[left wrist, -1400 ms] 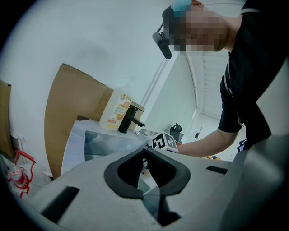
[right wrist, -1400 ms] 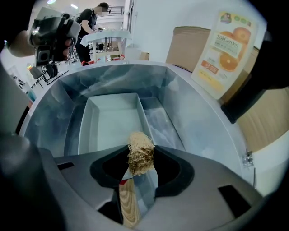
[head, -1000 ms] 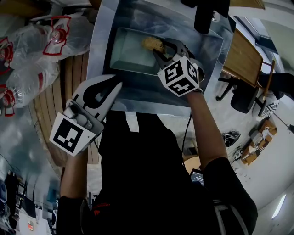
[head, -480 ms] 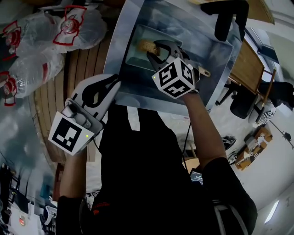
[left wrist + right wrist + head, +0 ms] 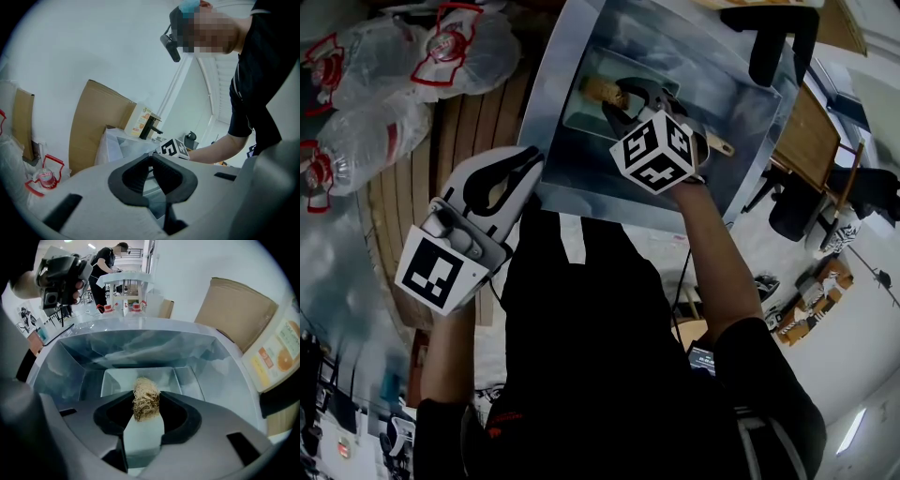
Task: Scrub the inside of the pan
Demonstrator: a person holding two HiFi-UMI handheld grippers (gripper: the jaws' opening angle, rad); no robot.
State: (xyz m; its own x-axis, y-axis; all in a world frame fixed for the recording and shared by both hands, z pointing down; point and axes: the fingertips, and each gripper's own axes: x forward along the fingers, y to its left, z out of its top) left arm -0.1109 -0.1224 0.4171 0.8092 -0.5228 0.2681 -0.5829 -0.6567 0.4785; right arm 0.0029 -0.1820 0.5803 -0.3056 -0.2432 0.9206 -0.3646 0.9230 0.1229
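Right tongs (image 5: 617, 97) grip a scrubber (image 5: 145, 392) over the pan (image 5: 122, 378) in the sink (image 5: 572, 169). Left tongs (image 5: 151, 159) hover closed and empty near bagged bottles (image 5: 375, 141).

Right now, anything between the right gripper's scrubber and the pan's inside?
Nothing visible. The right gripper is shut on the scrubber right over the pan, which lies in the sink with its inside bare. The left gripper is shut, off to the side outside the sink.
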